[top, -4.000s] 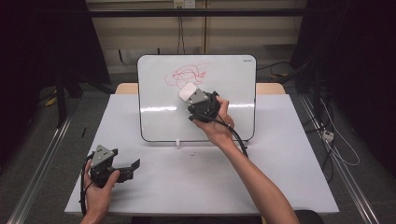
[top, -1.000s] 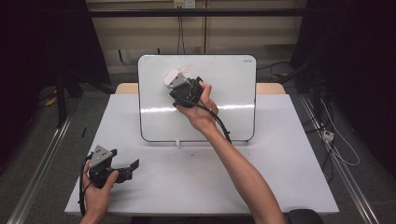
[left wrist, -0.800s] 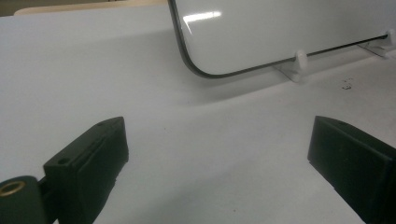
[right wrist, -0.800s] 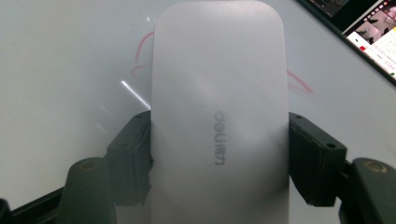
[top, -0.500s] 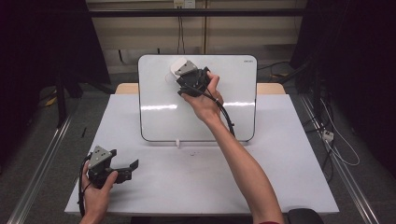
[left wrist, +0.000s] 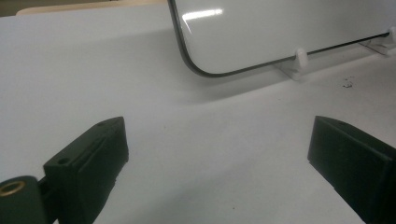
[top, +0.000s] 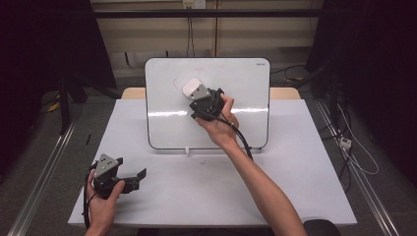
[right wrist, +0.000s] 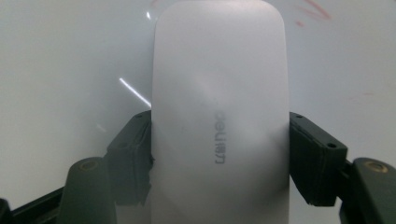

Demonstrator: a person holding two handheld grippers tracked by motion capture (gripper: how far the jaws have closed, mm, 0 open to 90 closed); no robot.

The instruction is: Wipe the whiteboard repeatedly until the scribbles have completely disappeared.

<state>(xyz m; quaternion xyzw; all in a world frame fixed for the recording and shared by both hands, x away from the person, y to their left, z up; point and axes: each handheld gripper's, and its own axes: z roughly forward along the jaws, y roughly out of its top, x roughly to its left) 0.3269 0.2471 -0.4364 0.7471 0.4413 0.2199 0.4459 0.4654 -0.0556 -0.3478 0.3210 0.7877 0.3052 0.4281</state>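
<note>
A white board [top: 246, 98] stands tilted back on small white feet at the far middle of the table. My right gripper [top: 195, 97] is shut on a white eraser block [top: 192, 87] and presses it flat against the board's upper left area. In the right gripper view the eraser [right wrist: 219, 116] sits between both black pads [right wrist: 133, 149], and faint red marks [right wrist: 317, 11] remain on the board beyond it. My left gripper [top: 139, 177] rests open on the table at the front left, with its jaws [left wrist: 219, 158] wide apart over bare tabletop.
The white table [top: 295, 177] carries the board, whose lower corner [left wrist: 196, 65] and a white foot [left wrist: 301, 58] lie ahead of the left gripper. A small dark speck [left wrist: 346, 84] lies near the foot. Cables trail on the floor at the right [top: 354, 147].
The red scribble seen four seconds ago is almost wiped away. In the last second the right gripper slid the eraser up the board, then back down a little. The left gripper has kept still.
</note>
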